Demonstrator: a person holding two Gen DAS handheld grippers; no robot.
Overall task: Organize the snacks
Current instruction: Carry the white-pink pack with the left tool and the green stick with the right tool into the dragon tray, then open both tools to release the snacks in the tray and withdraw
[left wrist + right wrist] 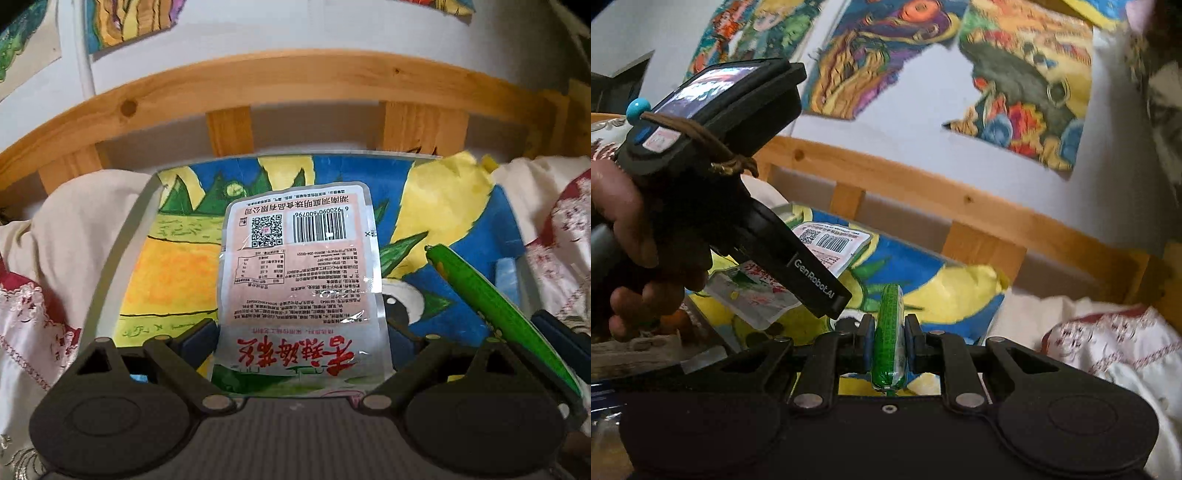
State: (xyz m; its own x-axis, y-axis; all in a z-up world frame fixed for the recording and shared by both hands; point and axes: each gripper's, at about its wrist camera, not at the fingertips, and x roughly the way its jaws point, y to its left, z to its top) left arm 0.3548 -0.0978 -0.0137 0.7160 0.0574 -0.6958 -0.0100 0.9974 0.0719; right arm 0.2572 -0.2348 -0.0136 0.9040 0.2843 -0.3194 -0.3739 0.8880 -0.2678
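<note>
While the right gripper (889, 347) is clamped on a green snack stick (889, 332), the stick's long axis runs straight out along the fingers, its tip pointing far toward the painted tray (960, 291). Just left, the left gripper (301, 343) holds a flat pink snack pouch (299, 273), barcode end far, lengthwise over the same tray; its fingers seem closed on it, though the pouch hides the contact. Both hover near the tray's near edge.

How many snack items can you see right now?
2. A flat pink-and-white snack packet between the left hand-held gripper fingers, and a green sausage stick clamped in the right hand-held gripper. More may be hidden.
</note>
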